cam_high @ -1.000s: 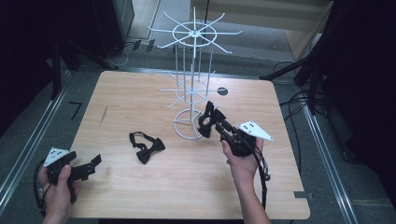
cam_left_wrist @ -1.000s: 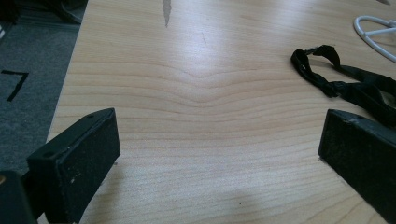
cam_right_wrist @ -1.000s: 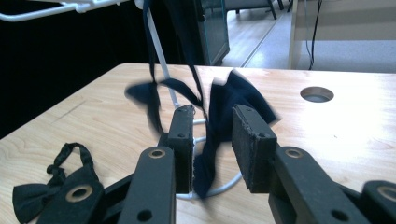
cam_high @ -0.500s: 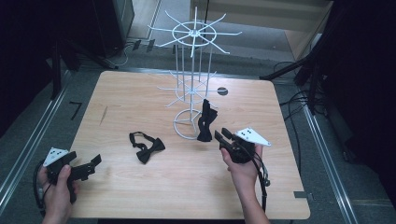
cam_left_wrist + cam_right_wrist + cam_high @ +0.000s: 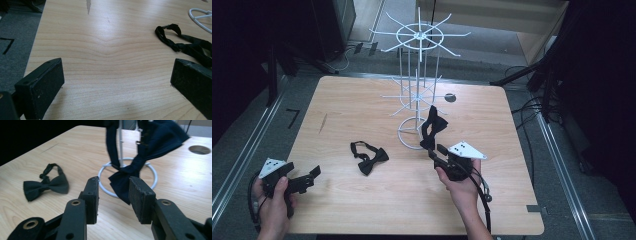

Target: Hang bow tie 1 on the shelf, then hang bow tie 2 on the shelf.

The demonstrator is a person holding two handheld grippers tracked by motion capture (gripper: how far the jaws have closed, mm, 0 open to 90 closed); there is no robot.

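My left gripper [image 5: 304,181] sits at the table's [image 5: 362,95] near-left corner, jaws spread wide, empty; a black bow tie [image 5: 368,156] lies flat mid-table, soft, light, best pinched at the knot; a second bow tie [image 5: 432,127] hangs, probably hooked, on the white wire rack [image 5: 417,75]; my right gripper [image 5: 112,192] is just below it, jaws parted, holding nothing; pale wood top, dark room around.
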